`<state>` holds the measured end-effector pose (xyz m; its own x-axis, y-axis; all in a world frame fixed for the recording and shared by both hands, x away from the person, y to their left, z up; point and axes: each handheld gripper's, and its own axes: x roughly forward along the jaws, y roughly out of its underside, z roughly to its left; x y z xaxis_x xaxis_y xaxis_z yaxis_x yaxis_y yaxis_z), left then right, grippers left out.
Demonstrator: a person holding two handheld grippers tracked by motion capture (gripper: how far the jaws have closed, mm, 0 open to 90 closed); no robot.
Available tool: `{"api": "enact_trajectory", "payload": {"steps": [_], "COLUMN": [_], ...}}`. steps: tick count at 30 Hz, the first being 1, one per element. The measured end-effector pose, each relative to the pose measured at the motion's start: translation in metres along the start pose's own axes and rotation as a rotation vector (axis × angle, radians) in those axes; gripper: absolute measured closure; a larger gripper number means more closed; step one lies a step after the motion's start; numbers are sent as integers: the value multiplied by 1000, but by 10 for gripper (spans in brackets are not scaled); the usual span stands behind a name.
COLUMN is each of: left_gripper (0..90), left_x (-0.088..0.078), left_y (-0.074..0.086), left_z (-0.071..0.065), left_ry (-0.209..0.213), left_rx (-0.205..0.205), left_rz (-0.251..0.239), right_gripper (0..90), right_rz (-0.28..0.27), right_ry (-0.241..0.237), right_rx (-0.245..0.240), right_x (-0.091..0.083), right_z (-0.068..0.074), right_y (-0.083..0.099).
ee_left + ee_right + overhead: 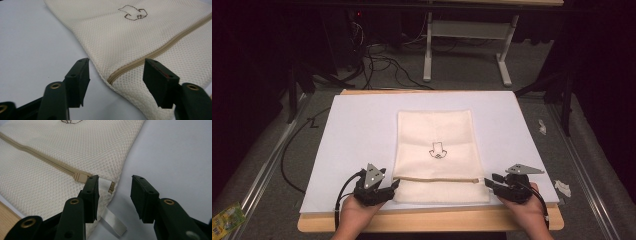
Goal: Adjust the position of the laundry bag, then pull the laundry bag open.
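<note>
Cream mesh bag [439, 150] lies between both wide-open grippers, its zipper [437, 178] running from left gripper [393, 186] to right gripper [490, 182].

text: none readable | mesh bag [435, 150]: small dark outline emblem only

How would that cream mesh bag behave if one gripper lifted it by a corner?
The mesh bag lies thin and flat, so it would likely droop limply. Its open-weave fabric looks light and probably grips well. The zipper might stiffen one line slightly.
</note>
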<state>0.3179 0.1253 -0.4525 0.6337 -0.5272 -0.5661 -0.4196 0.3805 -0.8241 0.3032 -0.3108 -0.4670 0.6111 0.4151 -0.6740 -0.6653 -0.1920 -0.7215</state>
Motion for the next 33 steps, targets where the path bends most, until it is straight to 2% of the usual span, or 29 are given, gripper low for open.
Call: {"api": "enact_trajectory", "payload": {"steps": [4,6,9,12,15,17,21,25,27,28,29,31,33], "left_gripper": [415,442,450,450,451,482,497,493,467,444,413,409,410], "left_x": [4,5,6,6,10,12,11,11,13,14,14,14,16], "left_y": [0,0,-2,-5,-5,-4,-4,-4,-5,-7,-8,-10,-14], "left_z": [0,-1,-3,-5,-6,-7,-12,-18,-20,-21,-23,-32,-43], "left_ry": [-15,12,3,6,19,34,60,87,120,154,182,197,215], "left_rx": [13,-5,-4,-13,-14,-10,0,7,-15,-23,-19,23,46], "left_rz": [3,7,-1,-27,-28,-28,-54,-51,-41,-41,-51,-60,-62], "right_gripper": [602,602,601,604,641,682,782,836,844,846,847,847,848], "right_rz": [9,16,14,30,37,38,50,55,55,48,44,33,25], "right_ry": [-5,-7,-16,-26,-7,-5,7,-2,-2,-5,-5,-5,-3], "right_rx": [4,18,20,17,-14,-18,-67,-73,-86,-92,-96,-112,-128], "right_x": [2,4,7,13,15,15,16,15,14,13,12,10,8], "right_z": [-1,-2,-3,-1,2,4,9,10,11,11,11,12,13], "right_y": [2,3,1,-1,-3,-2,-3,-2,-3,-3,-4,-5,-6]}}
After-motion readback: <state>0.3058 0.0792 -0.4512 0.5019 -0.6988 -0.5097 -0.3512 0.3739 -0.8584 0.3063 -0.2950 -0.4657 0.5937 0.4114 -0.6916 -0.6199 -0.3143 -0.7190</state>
